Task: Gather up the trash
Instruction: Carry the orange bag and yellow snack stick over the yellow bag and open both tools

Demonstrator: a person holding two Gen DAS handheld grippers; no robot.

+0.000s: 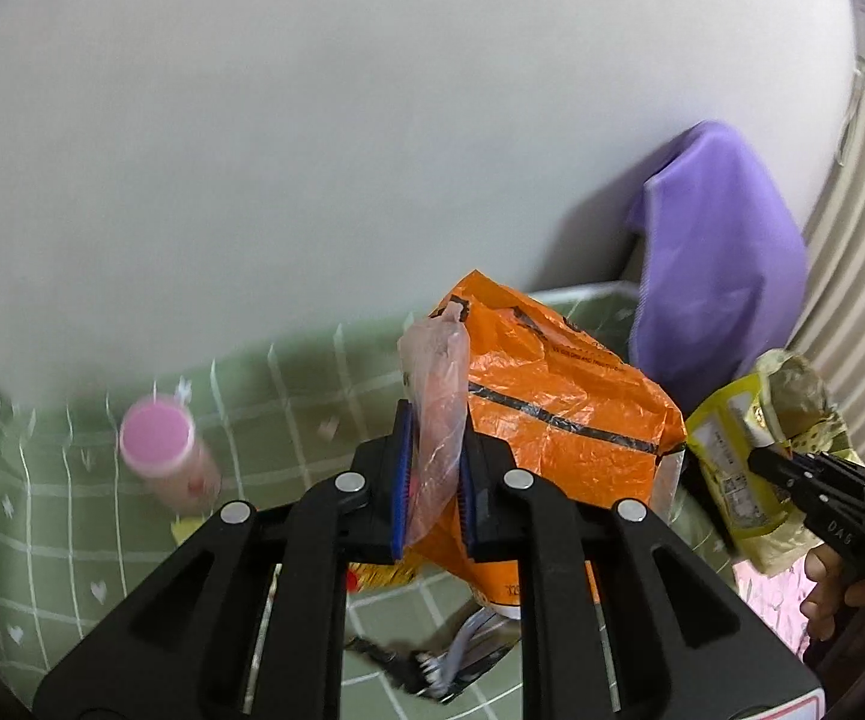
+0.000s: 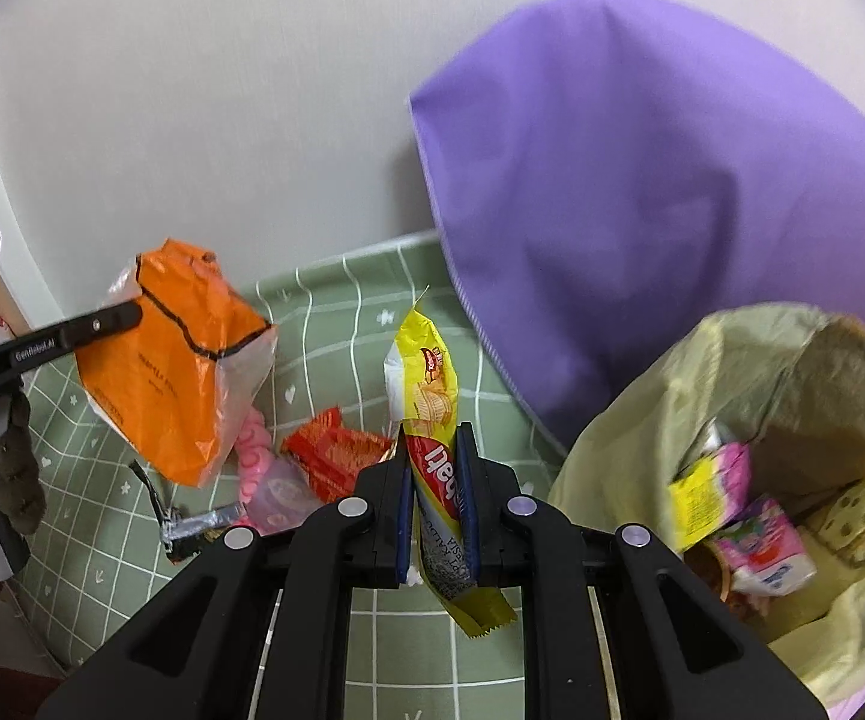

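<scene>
trash is in both grippers. the left gripper is clenched on the clear edge of an orange bag, and the bag hangs off the green cloth. the right gripper is clenched on a yellow wrapper, which stands up between its blue pads with its crimped end sticking out below.

on the right, near the right gripper, a pale yellow trash bag sits open. inside it are a small yellow pack and a pink and white pack.

more trash lies on the cloth to the left of the yellow wrapper: a red wrapper, a pink wrapper just beside it, and a silver wrapper nearer.

a pink cup stands on the cloth far to the left, a bit blurry. a big purple cushion leans on the white wall at the far right, behind the trash bag.
</scene>
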